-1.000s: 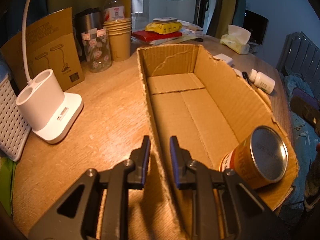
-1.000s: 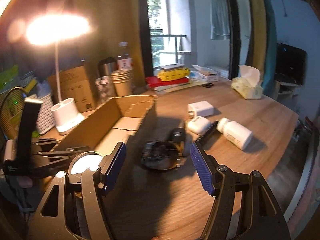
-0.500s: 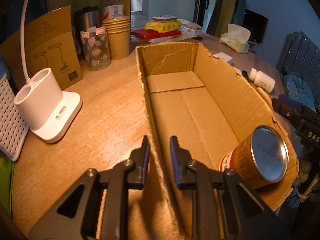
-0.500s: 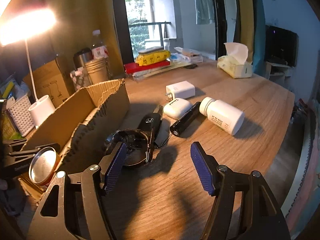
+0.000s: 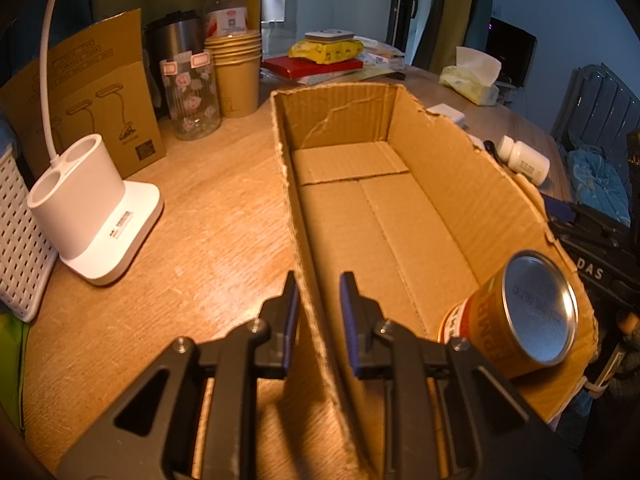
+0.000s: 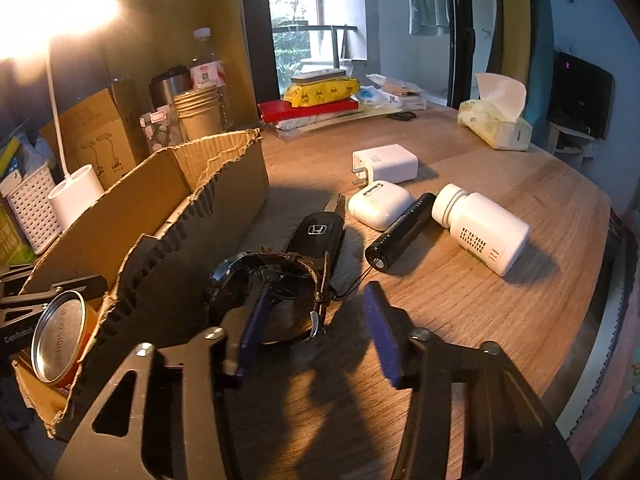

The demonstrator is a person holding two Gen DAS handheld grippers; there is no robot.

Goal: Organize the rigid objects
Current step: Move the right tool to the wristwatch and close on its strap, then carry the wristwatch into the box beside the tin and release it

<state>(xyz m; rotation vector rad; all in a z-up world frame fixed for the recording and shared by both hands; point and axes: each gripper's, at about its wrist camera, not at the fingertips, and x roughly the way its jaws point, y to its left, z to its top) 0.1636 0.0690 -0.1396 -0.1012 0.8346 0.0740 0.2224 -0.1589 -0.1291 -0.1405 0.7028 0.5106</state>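
Observation:
My left gripper is shut on the near left wall of the open cardboard box. An orange tin can lies on its side in the box's near right corner. Outside the box, my right gripper hangs low over a black wristwatch. Its jaws are closing, with the watch's strap and buckle between them and the left finger overlapping the watch's loop. Beyond the watch lie a black car key, a white earbud case, a black cylinder, a white pill bottle and a white charger.
A white lamp base, a white basket, a patterned glass jar and stacked paper cups stand left of the box. A tissue pack and a red book pile sit at the back. The table's rounded edge runs on the right.
The right gripper has come down and forward to the watch, and its jaws have narrowed. It now shows at the right edge of the left wrist view. The left gripper has kept still.

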